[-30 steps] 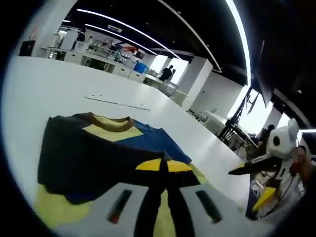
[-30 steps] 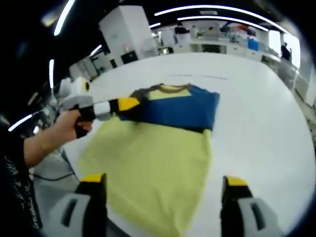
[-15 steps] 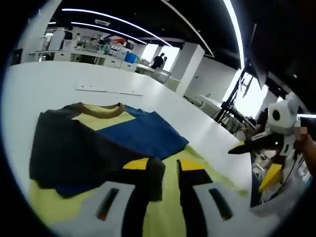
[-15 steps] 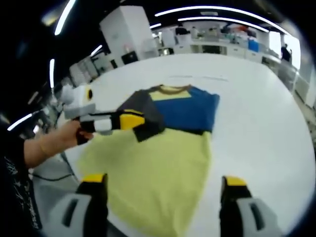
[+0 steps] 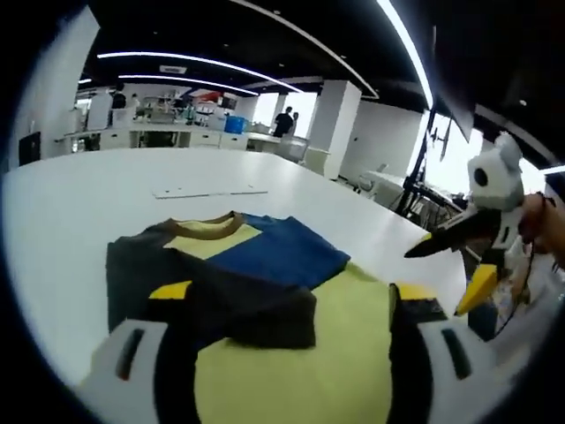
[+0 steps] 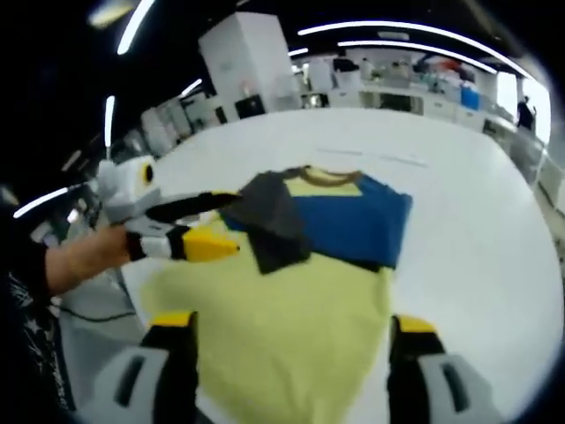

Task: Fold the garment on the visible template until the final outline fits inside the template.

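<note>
Both tongs agape over shirt (image 6: 291, 291)

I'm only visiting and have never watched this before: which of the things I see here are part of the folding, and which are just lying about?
Part of the job:
- garment
- left gripper
- right gripper
- white table

Just lying about:
- thin flat strips farther along the table
- benches and people at the far end of the room
</note>
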A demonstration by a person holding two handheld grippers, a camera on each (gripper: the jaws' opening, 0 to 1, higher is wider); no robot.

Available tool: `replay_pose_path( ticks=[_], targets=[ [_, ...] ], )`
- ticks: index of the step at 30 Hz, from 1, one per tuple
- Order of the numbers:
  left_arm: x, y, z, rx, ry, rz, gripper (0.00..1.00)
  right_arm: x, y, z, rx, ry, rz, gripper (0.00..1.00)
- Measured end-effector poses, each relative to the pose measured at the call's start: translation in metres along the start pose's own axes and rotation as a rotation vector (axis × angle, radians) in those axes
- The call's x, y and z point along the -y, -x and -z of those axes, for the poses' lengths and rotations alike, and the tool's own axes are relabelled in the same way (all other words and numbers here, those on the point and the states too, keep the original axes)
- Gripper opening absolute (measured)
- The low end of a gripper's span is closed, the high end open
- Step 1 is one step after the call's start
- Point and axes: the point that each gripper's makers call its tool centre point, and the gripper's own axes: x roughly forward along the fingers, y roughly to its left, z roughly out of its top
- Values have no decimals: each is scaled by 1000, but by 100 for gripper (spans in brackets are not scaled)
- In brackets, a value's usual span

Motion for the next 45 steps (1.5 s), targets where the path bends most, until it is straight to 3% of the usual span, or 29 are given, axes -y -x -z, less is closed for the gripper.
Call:
replay_pose_path(
  ticks=[2,8,16,22,26,29,38,45],
  targets=[
    [-5,7,-3,3,-13,-14,99,-4,-2,-3,1,16,-5,89],
    [-13,30,-4,-12,-91,-28,99,-17,-16,-16,-3,70,-50,86],
    [-25,61,-1,-30,-122,-56,99,-35,-38,-36,20,144,-102,79],
    [-23,80,-1,-34,-142,-55,99,-51,-56,-45,23,199,-142,73],
    [-23,89,1,-37,-149,-52,99,-56,-67,-47,19,284,-147,69],
    [-20,97,1,-38,-147,-50,99,-59,-77,-45,6,335,-139,64],
    [-16,117,11,-48,-154,-46,99,-69,-107,-39,-10,395,-169,33],
    [-10,126,21,-64,-144,-46,97,-59,-129,-36,-56,422,-158,26]
  ],
)
